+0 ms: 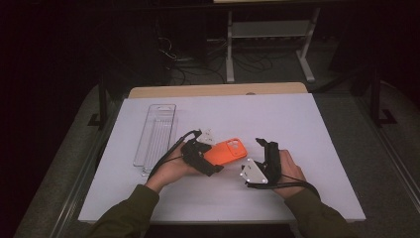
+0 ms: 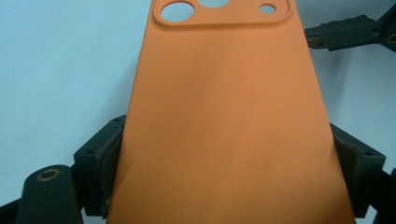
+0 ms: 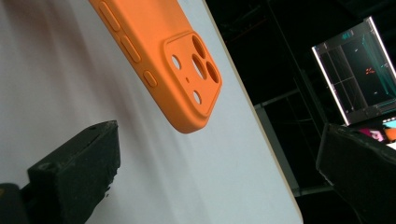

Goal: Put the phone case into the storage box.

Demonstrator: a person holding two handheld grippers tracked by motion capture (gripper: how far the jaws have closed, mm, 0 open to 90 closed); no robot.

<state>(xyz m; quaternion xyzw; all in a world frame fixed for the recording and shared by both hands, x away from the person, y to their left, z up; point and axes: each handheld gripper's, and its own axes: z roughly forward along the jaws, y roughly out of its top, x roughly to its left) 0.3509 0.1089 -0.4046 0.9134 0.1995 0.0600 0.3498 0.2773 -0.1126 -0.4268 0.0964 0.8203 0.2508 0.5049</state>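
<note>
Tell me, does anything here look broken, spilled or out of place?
Nothing stands out. The orange phone case looks intact, held by the left gripper; the clear plastic tray lies flat on the table.

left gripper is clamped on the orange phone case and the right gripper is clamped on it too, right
Not quite. The left gripper is clamped on the orange phone case, but the right gripper is open with nothing between its jaws; the right gripper view shows the case ahead of them.

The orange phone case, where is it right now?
The orange phone case sits mid-table in the high view, clamped by the left gripper, between the clear plastic tray and the right gripper.
</note>
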